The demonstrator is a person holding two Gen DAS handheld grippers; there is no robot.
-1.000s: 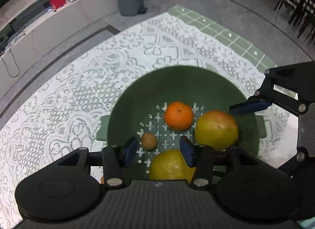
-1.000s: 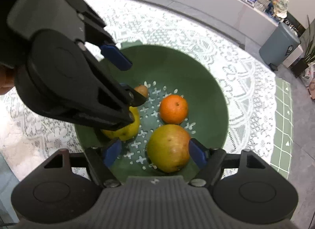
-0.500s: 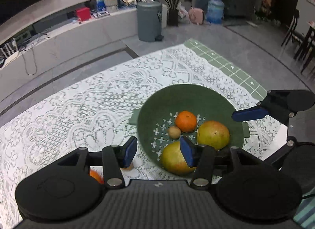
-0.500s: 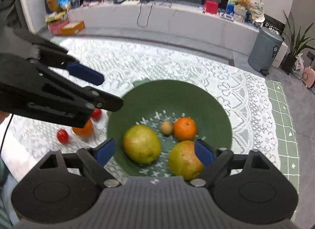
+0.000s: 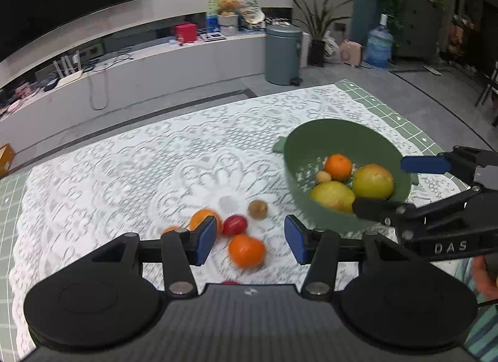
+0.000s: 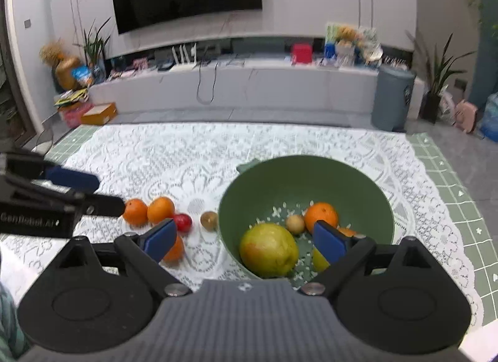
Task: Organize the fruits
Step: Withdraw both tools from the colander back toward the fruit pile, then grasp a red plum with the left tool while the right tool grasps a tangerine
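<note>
Jaws wide apart, both empty

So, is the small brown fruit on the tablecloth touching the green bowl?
Apart. In the left wrist view, white lace shows plainly between the small brown fruit and the green bowl; the right wrist view makes them look almost joined.

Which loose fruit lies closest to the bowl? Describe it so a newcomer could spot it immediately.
Find the green bowl on the lace tablecloth. Just outside its left wall lies a small brown kiwi. Its neighbours further left are a red fruit and brighter, larger oranges; it alone is dull brown.
</note>
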